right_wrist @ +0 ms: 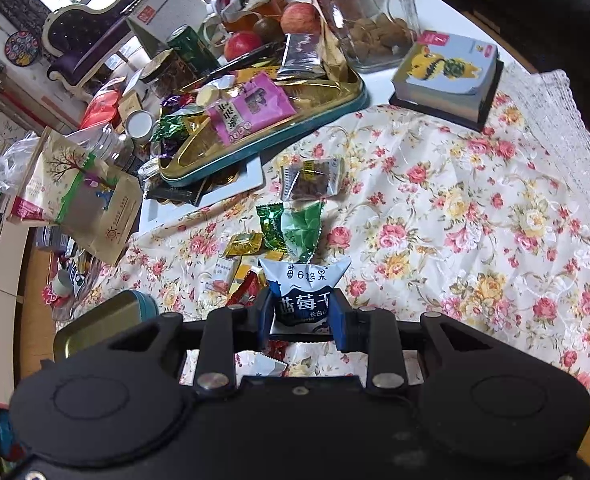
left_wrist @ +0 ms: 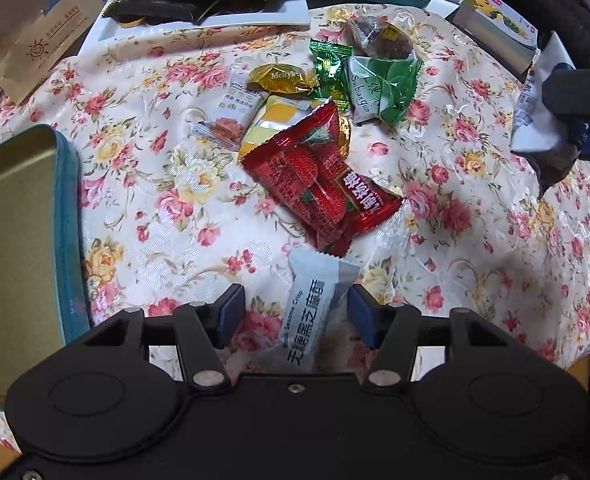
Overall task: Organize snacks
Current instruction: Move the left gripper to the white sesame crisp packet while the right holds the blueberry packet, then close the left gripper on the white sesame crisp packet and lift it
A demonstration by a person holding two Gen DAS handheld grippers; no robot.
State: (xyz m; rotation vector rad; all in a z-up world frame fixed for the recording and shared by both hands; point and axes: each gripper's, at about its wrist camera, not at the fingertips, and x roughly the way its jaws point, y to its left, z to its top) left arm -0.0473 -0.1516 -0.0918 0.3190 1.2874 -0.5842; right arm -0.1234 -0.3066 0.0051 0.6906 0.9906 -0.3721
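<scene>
Two grippers: right [right_wrist: 303, 314] pinches one blueberry packet [right_wrist: 305, 288], left [left_wrist: 295, 316] gapes (sesame packet [left_wrist: 315, 312] between)

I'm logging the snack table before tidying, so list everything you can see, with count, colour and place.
Sesame packet: one, white, between left gripper's pads.
Blueberry packet: one, white-blue, in right gripper.
Red packet: one, red, cloth centre.
Green packets: two, beyond red packet.
Gold candy: one, gold, pile's far side.
Clear packet: one, brown contents, near tray.
Tin lid: one, teal-gold, left edge.
Tray: one, teal-gold, full of snacks, far side.
Jar: one, glass, behind tray.
Tablecloth: one, floral.
Left gripper: open.
Right gripper: shut on blueberry packet.
</scene>
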